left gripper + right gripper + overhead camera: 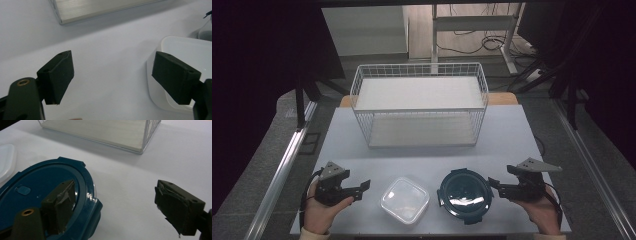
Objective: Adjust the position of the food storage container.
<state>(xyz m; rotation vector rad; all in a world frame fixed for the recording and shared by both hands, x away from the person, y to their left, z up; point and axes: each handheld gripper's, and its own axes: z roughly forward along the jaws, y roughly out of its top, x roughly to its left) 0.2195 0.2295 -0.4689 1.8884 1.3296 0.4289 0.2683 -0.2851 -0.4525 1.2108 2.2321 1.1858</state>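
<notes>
Two containers, one clear square box [405, 199] and one blue round tub [464, 195], sit between two wide-open, empty tongs [360, 190] [493, 187].

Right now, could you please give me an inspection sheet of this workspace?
Surface: pale table, bare between items.
Job's things: square clear lidded container beside the left hand-held gripper; round dark-blue lidded container beside the right hand-held gripper; both containers closed.
Clutter: nothing seen.
Grippers: both open, holding nothing, each aimed at its nearest container.
Cables: a black cable loops by the left hand; loose cables lie on the floor behind.
Surroundings: white wire basket at the table's far side, nothing inside; desk frame behind.
</notes>
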